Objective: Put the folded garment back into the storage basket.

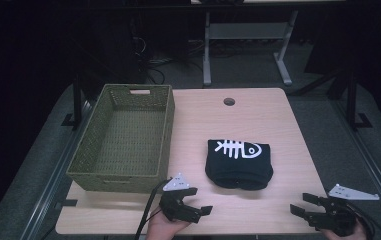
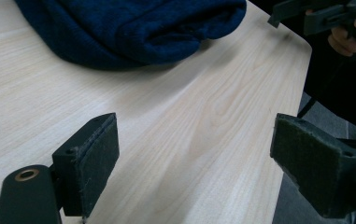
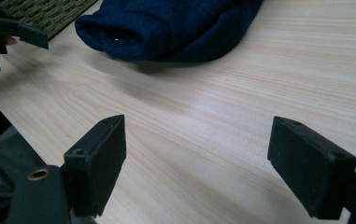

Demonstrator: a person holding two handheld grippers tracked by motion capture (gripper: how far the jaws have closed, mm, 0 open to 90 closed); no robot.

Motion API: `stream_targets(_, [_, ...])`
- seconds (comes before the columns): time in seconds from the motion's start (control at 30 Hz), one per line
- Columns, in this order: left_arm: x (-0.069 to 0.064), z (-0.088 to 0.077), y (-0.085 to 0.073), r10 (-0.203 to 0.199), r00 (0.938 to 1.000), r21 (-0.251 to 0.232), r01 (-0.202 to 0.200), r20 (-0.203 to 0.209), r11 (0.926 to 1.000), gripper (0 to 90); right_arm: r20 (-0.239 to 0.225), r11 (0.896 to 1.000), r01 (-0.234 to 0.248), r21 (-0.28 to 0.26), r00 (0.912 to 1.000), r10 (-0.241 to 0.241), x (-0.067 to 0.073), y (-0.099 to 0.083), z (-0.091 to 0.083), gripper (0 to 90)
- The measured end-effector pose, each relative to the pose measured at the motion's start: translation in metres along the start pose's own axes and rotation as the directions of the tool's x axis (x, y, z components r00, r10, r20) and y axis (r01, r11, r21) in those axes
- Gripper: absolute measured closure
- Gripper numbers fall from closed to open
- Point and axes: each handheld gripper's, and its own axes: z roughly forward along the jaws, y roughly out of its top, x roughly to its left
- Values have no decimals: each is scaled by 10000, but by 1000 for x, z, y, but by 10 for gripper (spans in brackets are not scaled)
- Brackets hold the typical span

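Observation:
A folded dark navy garment [image 1: 238, 163] with a white fish-skeleton print lies near the middle of the light wood table [image 1: 258, 115]. Left of it stands an olive woven basket [image 1: 124, 137], with nothing inside. My left gripper [image 1: 194, 202] is open at the table's front edge, just in front of the basket's near right corner and left of the garment [image 2: 133, 28]. My right gripper [image 1: 303, 204] is open at the front right, its jaws pointing left toward the garment [image 3: 166, 28]. Nothing is between either pair of jaws [image 2: 194, 158] [image 3: 196, 163].
A round cable hole [image 1: 229, 102] sits near the table's far edge. Behind the table are a grey desk frame [image 1: 248, 35] and cables on the dark floor. Bare wood lies between the garment and the front edge.

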Motion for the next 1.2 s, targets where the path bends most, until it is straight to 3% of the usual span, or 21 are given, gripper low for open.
stream_targets(0.2, [0, 4, 1, -174, 9998, 45, 174, -8, 9998, 152, -40, 10000, 52, -7, 10000, -52, -1, 3, 1, 193])
stream_targets(0.43, [2, 6, 7, -87, 9997, 44, 88, -218, 10000, 153, -138, 9997, 160, -169, 9998, -163, -2, 19, 6, 193])
stream_targets(0.8, [9, 23, 36, -99, 9983, -151, 91, -572, 9998, 154, -373, 9993, 373, 1, 9986, -373, -5, 45, 21, 195])
stream_targets(1.07, [23, 37, 50, -544, 9938, -145, 533, -971, 9985, 176, -391, 9990, 423, 155, 9984, -417, -13, 69, 33, 204])
stream_targets(1.2, [30, 40, 59, -836, 9885, -370, 795, -1263, 9961, 177, -396, 9988, 333, 358, 9987, -319, -15, 83, 43, 209])
